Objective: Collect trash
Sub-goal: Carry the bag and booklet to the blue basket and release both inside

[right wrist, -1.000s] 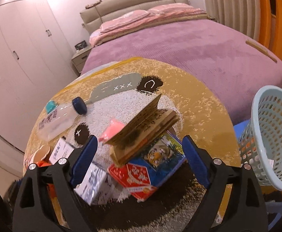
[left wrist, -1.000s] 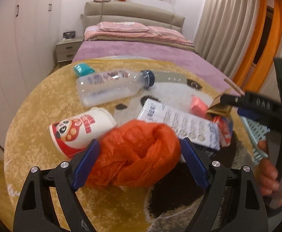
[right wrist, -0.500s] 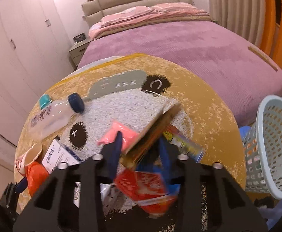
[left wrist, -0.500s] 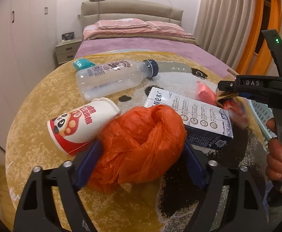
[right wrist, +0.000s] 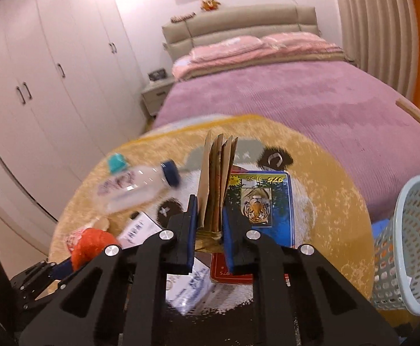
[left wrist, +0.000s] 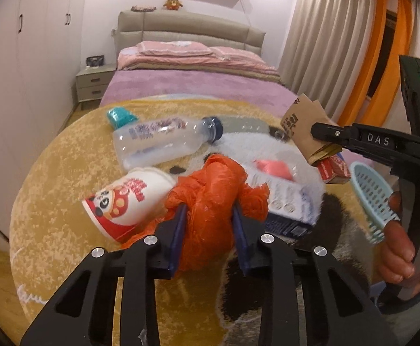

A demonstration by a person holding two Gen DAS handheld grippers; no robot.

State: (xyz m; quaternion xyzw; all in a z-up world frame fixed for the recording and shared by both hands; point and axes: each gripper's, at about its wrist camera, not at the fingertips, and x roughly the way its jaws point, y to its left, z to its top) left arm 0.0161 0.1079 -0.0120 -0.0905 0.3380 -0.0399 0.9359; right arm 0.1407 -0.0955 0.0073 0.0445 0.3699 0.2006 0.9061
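Observation:
My left gripper (left wrist: 208,216) is shut on a crumpled orange plastic bag (left wrist: 214,190) on the round yellow panda rug (left wrist: 66,167). My right gripper (right wrist: 208,210) is shut on a folded brown paper bag (right wrist: 217,173), held upright and lifted off the rug; it also shows in the left wrist view (left wrist: 303,129). A clear plastic bottle (left wrist: 164,141), a panda paper cup (left wrist: 126,201), a white carton (left wrist: 285,199), a pink wrapper (left wrist: 273,167) and a tiger-print box (right wrist: 263,201) lie on the rug. The light blue trash basket (right wrist: 414,242) stands at the right.
A bed with a purple cover (right wrist: 296,98) stands just behind the rug. White wardrobes (right wrist: 51,72) line the left wall. A nightstand (left wrist: 93,82) sits by the bed. A teal cap-like item (left wrist: 120,115) lies at the rug's far edge. Curtains (left wrist: 325,43) hang on the right.
My left gripper closed on the orange bag. My right gripper closed on the brown paper bag and lifted it upright off the tiger-print box.

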